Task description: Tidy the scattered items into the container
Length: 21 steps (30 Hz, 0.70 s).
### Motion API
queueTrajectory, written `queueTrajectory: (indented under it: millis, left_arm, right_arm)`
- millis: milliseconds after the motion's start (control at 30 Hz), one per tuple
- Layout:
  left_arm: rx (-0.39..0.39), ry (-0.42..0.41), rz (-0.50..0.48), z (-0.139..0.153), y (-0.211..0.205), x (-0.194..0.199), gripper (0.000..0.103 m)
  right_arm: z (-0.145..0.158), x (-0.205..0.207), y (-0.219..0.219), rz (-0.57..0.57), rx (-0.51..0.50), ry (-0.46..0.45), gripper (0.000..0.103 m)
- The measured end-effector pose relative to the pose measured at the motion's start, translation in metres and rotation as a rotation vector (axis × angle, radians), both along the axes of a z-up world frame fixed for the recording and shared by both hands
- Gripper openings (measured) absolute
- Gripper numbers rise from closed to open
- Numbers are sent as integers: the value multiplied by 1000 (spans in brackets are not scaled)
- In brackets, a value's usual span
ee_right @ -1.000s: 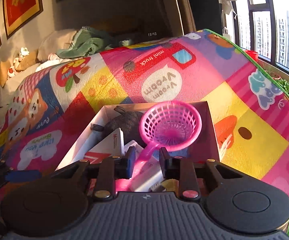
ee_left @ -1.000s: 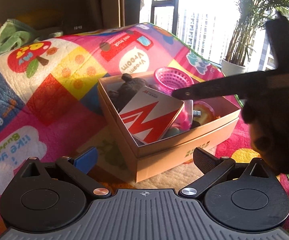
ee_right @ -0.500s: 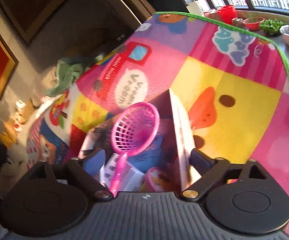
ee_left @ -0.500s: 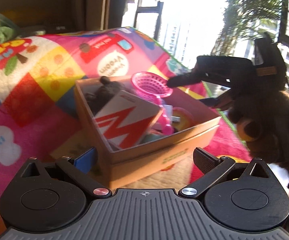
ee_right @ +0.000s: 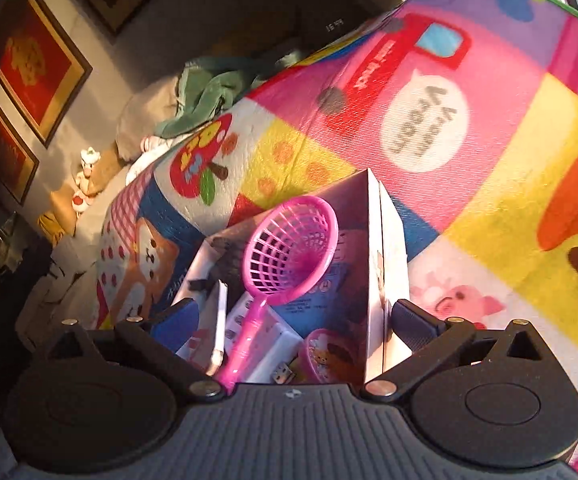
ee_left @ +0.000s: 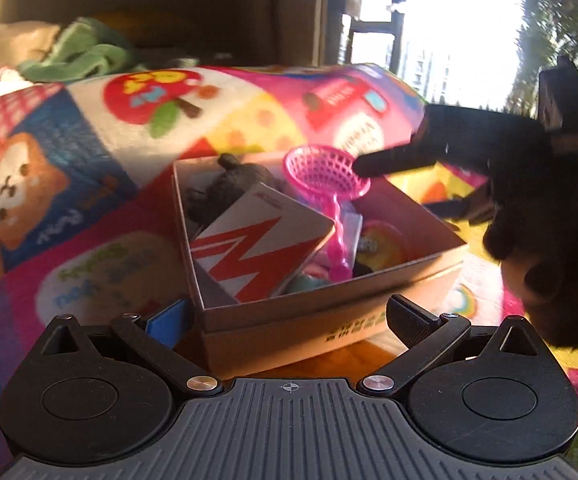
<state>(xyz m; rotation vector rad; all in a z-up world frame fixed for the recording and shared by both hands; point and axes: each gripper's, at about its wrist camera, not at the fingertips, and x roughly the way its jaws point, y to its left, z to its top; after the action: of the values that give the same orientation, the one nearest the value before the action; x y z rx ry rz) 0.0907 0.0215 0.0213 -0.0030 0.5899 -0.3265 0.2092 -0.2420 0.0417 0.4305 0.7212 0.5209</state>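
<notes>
An open cardboard box (ee_left: 329, 304) sits on the play mat, holding a white box with a red M (ee_left: 261, 248), a dark plush toy (ee_left: 225, 188) and a pink toy strainer (ee_left: 325, 168). The strainer (ee_right: 293, 248) rests in the box with its basket up against the wall (ee_right: 373, 264). My right gripper (ee_right: 295, 316) is opening its jaws wide. The strainer's handle runs between them, and neither pad touches it. From the left wrist view, the right gripper (ee_left: 401, 188) hovers over the box's far right side. My left gripper (ee_left: 289, 316) is open at the near corner.
The colourful play mat (ee_right: 469, 184) spreads around the box. A green cloth (ee_left: 85, 56) and pillows lie at its far edge. Framed pictures (ee_right: 33, 56) hang on the wall to the left. Bright windows and a plant (ee_left: 561, 20) are on the right.
My right gripper was shut on the strainer's handle and has let go; its jaws now stand wide apart. It also rolled and drew back a little. The strainer stays in the box.
</notes>
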Motion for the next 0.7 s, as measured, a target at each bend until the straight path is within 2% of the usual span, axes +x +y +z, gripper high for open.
queueTrajectory:
  millis: [133, 200, 300, 367, 467, 567, 600, 700]
  left_arm:
    - [10, -11, -14, 0, -1, -2, 103]
    - [2, -16, -15, 0, 1, -4, 103]
    - [-11, -18, -8, 0, 1, -2, 103]
    - [-10, -18, -11, 0, -2, 1, 103]
    - [3, -20, -19, -1, -7, 5, 103]
    - [26, -21, -17, -2, -11, 5, 103]
    - [31, -22, -14, -2, -12, 5, 103]
    - [36, -11, 6, -4, -13, 5, 103]
  right_arm:
    - [7, -11, 0, 15, -22, -49, 103]
    - [17, -30, -9, 20, -49, -117, 103]
    - [27, -66, -20, 53, -152, -223, 103]
    - [25, -85, -22, 86, -236, -255, 103]
    - [11, -99, -9, 106, -419, -283, 103]
    - [-9, -93, 9, 9, -646, -306, 103]
    - [-15, -89, 12, 9, -667, -301, 103]
    - [-28, -82, 13, -9, -609, -221, 103]
